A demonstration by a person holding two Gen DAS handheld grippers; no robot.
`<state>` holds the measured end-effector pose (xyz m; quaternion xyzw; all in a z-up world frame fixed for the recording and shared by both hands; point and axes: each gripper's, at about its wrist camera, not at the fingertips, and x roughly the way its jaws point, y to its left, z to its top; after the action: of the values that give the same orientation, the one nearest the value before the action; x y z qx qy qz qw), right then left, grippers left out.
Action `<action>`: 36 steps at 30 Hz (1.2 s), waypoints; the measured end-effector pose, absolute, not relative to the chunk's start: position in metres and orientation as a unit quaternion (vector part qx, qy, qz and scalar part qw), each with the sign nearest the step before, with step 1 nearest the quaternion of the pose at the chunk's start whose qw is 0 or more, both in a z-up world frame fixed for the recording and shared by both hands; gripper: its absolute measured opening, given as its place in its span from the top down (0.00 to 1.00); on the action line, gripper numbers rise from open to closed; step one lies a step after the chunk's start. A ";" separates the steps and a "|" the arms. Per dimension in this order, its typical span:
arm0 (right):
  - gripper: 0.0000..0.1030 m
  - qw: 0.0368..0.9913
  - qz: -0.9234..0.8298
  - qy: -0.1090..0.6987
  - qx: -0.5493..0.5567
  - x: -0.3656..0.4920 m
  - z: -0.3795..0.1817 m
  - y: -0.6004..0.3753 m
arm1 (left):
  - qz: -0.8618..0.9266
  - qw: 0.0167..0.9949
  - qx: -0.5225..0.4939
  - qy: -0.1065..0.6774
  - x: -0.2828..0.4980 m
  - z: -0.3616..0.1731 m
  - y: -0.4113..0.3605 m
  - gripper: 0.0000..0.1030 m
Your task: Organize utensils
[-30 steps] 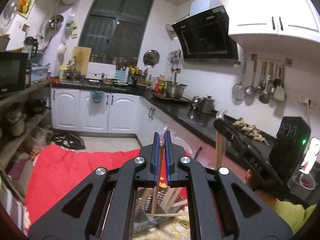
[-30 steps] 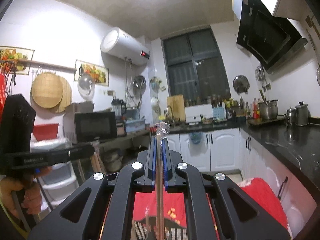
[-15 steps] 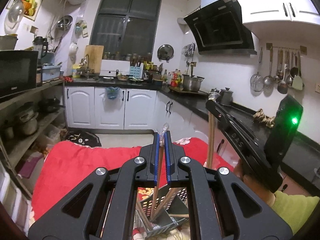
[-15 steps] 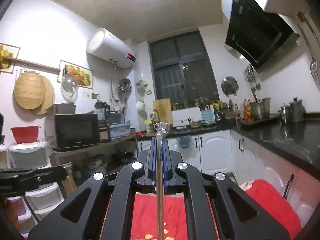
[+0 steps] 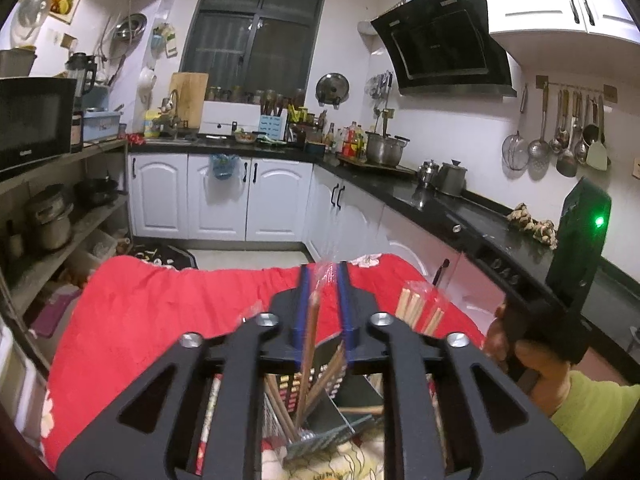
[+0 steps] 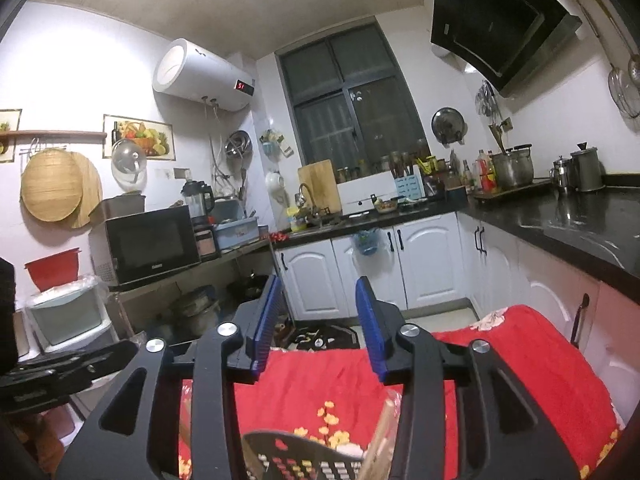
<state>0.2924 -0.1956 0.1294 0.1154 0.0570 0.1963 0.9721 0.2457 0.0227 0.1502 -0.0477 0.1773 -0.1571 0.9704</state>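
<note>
In the left wrist view my left gripper [image 5: 323, 270] is open, its blue pads apart. A plastic-wrapped pair of chopsticks [image 5: 310, 344] leans between them, its lower end down in the dark perforated utensil holder [image 5: 320, 412], which holds several more chopsticks. Another wrapped bundle of chopsticks [image 5: 416, 308] stands just to the right. In the right wrist view my right gripper [image 6: 318, 292] is open and empty above the rim of the utensil holder [image 6: 304, 446], where chopstick tops [image 6: 380, 432] show. The hand holding the right gripper [image 5: 532, 356] shows at the right of the left wrist view.
A red flowered cloth [image 5: 160, 312] covers the table under the holder. Black counter with pots [image 5: 384, 148] and white cabinets [image 5: 220, 196] run behind and right. Shelves with a microwave [image 6: 148, 240] stand left. Ladles hang on the right wall [image 5: 560, 136].
Both grippers have opened. The right one has let go of its wrapped utensil, which has dropped out of its jaws. The left chopsticks have slid down into the holder; both views tilted downward.
</note>
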 end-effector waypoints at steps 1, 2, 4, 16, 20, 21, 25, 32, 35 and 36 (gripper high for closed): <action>0.56 0.972 0.196 0.059 0.114 0.289 0.130 -0.197 | -0.156 0.970 -0.048 0.177 0.243 0.149 0.023 0.75; 0.55 0.973 0.194 0.062 0.112 0.285 0.130 -0.199 | -0.155 0.971 -0.048 0.177 0.240 0.148 0.023 0.64; 0.52 0.974 0.188 0.072 0.106 0.277 0.129 -0.202 | -0.153 0.971 -0.047 0.175 0.234 0.147 0.023 0.54; 0.25 0.977 0.182 0.096 0.055 0.214 0.109 -0.213 | -0.128 0.972 -0.062 0.187 0.196 0.127 0.027 0.10; 0.19 0.977 0.172 0.121 0.048 0.198 0.097 -0.216 | -0.119 0.970 -0.077 0.197 0.183 0.118 0.031 0.10; 0.19 0.976 0.171 0.127 0.047 0.194 0.094 -0.216 | -0.117 0.969 -0.079 0.201 0.181 0.116 0.030 0.10; 0.15 0.975 0.166 0.142 0.038 0.179 0.084 -0.217 | -0.113 0.966 -0.083 0.217 0.170 0.104 0.031 0.10; 0.09 0.972 0.158 0.174 0.025 0.156 0.064 -0.220 | -0.108 0.961 -0.070 0.243 0.152 0.086 0.022 0.10; 0.08 0.971 0.149 0.186 0.013 0.146 0.054 -0.222 | -0.107 0.959 -0.066 0.254 0.143 0.076 0.020 0.10; 0.08 0.970 0.147 0.192 0.011 0.143 0.051 -0.223 | -0.102 0.959 -0.064 0.258 0.140 0.072 0.019 0.10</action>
<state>0.1434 -0.2230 0.0508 0.0107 0.1920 0.1473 0.9702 0.1404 0.0189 0.0722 -0.0643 0.2582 -0.1019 0.9586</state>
